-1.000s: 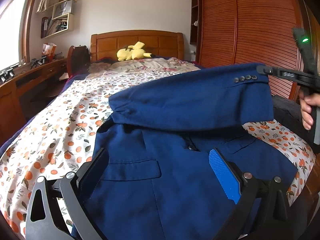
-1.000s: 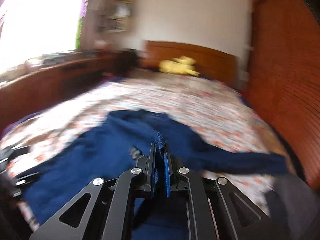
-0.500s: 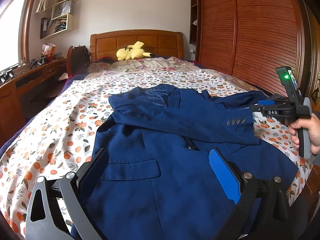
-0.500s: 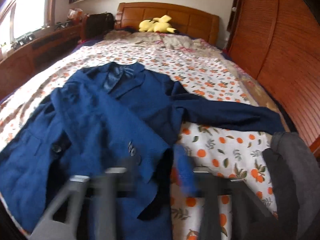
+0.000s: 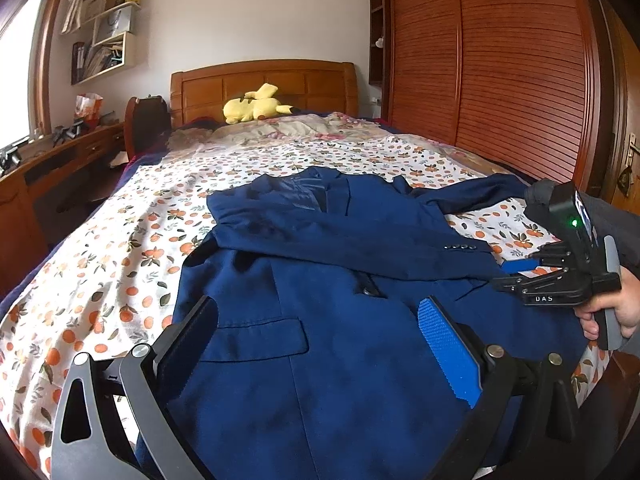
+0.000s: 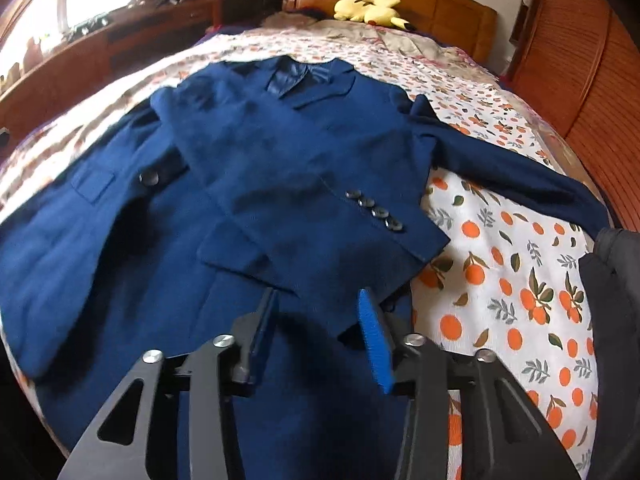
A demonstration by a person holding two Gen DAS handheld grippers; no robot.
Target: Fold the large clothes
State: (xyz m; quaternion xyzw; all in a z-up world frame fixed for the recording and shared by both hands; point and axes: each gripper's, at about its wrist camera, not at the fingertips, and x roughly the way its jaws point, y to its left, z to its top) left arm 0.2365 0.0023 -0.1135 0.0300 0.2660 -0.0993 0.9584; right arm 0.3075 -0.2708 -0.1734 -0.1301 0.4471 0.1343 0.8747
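While both grippers hover over the near hem of the blue jacket point(image 5: 320, 320), neither grasps anything: the left gripper point(image 5: 320, 332) has its jaws spread wide, and the right gripper point(image 6: 316, 320) has its jaws parted, empty, just short of the folded sleeve's cuff. The jacket lies face up on the bed point(image 5: 120, 248), which is covered in an orange-print sheet. One sleeve point(image 6: 320, 184) is folded across the chest, its cuff carrying four dark buttons point(image 6: 374, 212). The other sleeve point(image 6: 520, 176) stretches outward from the jacket over the sheet. A flap pocket point(image 5: 256, 340) and a front button point(image 6: 149, 178) show on the jacket's body. Beyond the jacket's collar, a yellow plush toy point(image 5: 256, 108) rests against the wooden headboard point(image 5: 264, 80). A wall shelf point(image 5: 104, 52) beyond the jacket holds books and papers.
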